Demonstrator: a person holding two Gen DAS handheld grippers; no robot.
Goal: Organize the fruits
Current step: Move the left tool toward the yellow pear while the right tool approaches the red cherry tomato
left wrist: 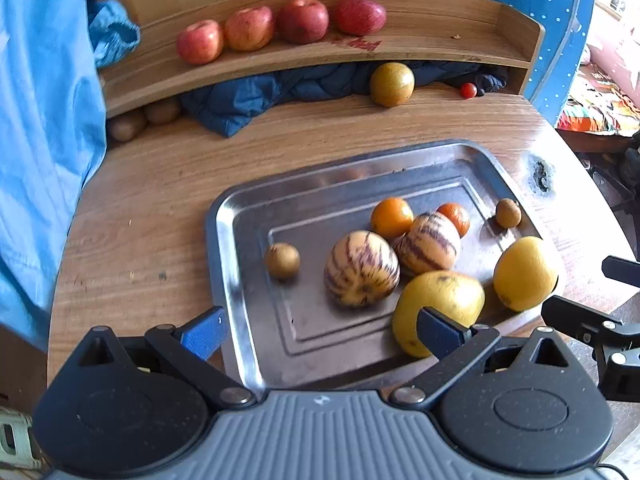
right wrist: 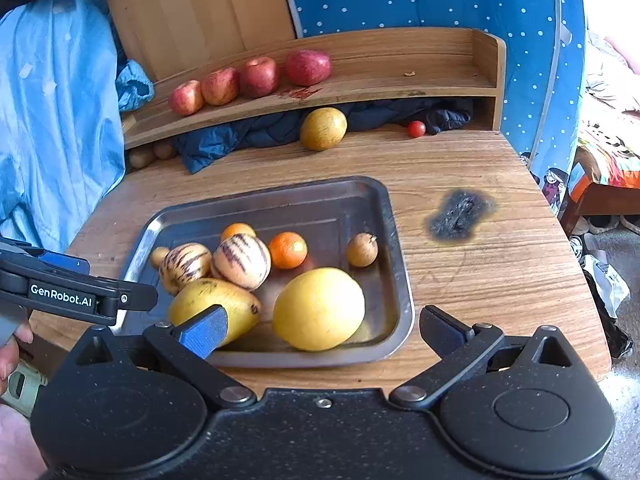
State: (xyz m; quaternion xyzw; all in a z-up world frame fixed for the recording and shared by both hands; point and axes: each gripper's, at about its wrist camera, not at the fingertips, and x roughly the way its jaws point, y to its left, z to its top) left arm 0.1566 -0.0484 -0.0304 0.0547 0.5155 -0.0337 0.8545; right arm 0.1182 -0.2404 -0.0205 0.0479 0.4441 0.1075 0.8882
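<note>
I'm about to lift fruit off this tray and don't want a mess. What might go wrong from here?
1. The striped melons, the oranges and the mango crowd together; pulling one may set the others rolling.
2. The smooth steel tray could slide if nudged.
3. The left gripper and the right gripper, both open, are close and might collide.

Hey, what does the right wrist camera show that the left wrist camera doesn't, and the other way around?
Only the right wrist view shows the whole burn mark on the table, the GenRobot.AI label on the left hand-held gripper, and part of the person's hand.

Only the left wrist view shows the bare left half of the tray, plus the right hand-held gripper's side.

Both show four apples on the shelf, the cherry tomato, and the open hand-held grippers.
</note>
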